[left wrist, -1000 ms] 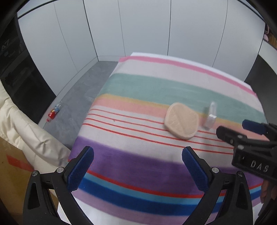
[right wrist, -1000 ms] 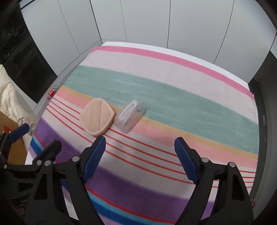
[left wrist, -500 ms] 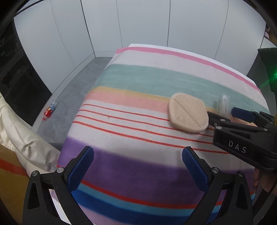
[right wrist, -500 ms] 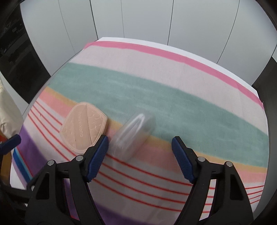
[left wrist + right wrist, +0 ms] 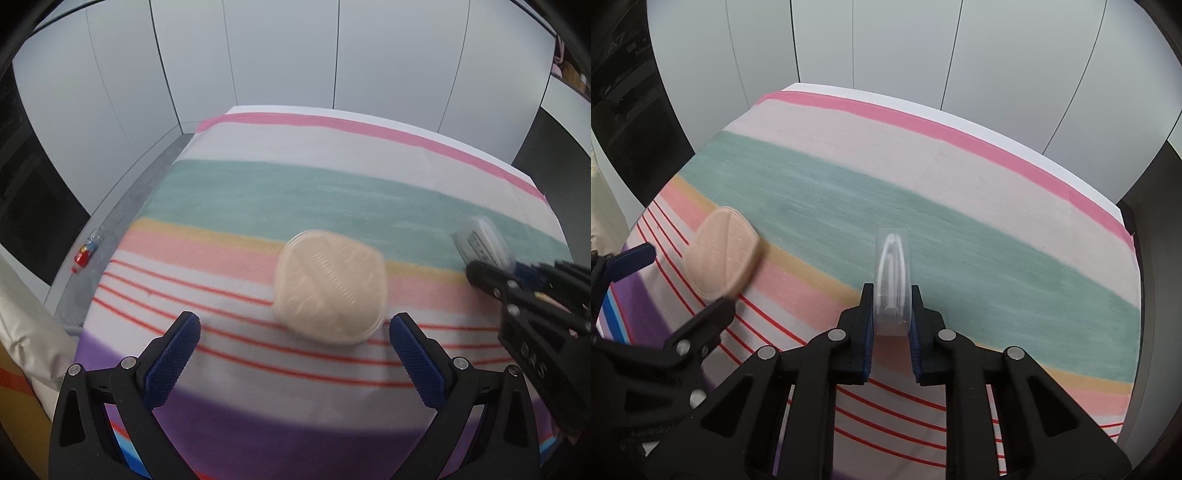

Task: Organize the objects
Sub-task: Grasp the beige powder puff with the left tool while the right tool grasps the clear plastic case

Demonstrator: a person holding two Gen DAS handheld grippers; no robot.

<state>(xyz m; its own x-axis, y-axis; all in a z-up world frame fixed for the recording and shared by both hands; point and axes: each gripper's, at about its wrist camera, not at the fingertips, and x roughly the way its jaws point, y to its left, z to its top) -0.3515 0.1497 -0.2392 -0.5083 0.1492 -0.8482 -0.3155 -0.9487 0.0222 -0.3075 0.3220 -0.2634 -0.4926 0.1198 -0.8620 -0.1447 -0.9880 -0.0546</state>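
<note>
A beige rounded puff pad [image 5: 330, 286] lies on the striped cloth [image 5: 295, 192], just ahead of my open left gripper [image 5: 294, 332], between its two blue fingertips but beyond them. It also shows in the right wrist view [image 5: 720, 264] at the left. My right gripper [image 5: 892, 295] is shut on a clear plastic case [image 5: 892, 280], held on edge above the cloth. In the left wrist view the clear case [image 5: 484, 245] and the right gripper [image 5: 495, 275] are at the far right.
The cloth covers a table whose far edge [image 5: 923, 103] meets white wall panels. A small red and clear bottle [image 5: 85, 253] lies on the grey floor at the left. A cream cushion [image 5: 26, 325] sits at the near left.
My right gripper closed on the clear case and lifted it on edge, away from the puff. My left gripper moved forward toward the puff, still open.
</note>
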